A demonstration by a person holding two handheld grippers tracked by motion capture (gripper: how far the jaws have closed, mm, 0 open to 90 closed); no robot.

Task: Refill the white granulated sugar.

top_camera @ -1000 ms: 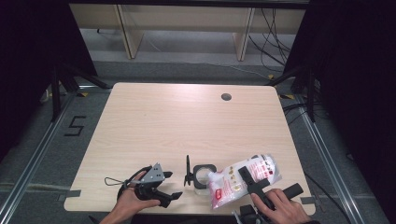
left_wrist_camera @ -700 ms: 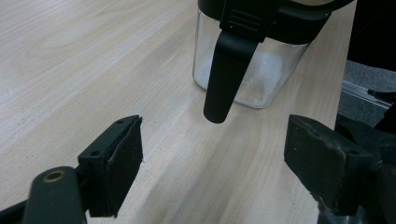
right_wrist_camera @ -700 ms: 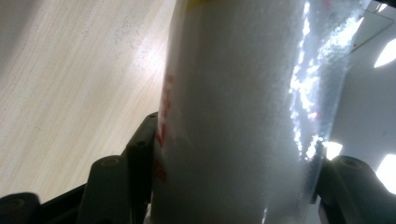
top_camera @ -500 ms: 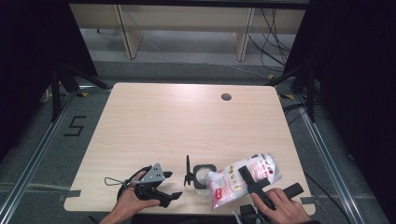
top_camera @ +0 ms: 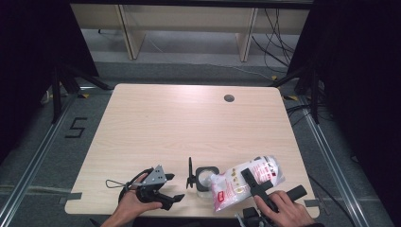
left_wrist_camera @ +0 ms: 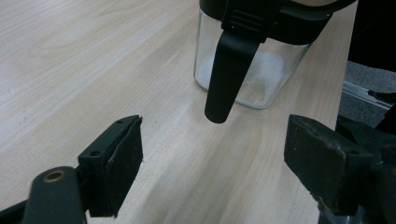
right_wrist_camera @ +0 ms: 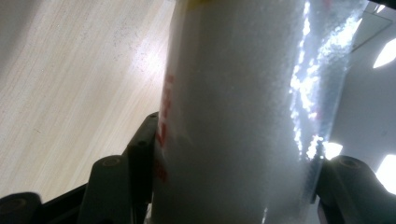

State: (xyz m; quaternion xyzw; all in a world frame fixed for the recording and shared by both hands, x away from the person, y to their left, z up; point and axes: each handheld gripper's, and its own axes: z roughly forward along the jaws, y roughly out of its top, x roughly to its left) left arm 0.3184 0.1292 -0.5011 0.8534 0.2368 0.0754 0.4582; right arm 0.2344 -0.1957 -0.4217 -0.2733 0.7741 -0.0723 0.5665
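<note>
Here the right tool (top_camera: 253, 182) clamps the bag (top_camera: 239, 182), tilted mouth-down-left over the jar (top_camera: 204, 178); left tool (top_camera: 174, 187) gapes.

Jar and refill bag, near table edge.
Clear square jar (left_wrist_camera: 250, 70) stood upright just ahead of the left jaws, black lid flipped open, white residue inside. White red-printed bag (top_camera: 246, 182) sat clamped between the right jaws, tilted, mouth over the jar.

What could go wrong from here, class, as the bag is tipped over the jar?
1. The bag, clamped in the right tongs, leans over a narrow jar; contents may spill onto the table.
2. The left tongs stand open, off the jar; a nudge could topple it.
</note>
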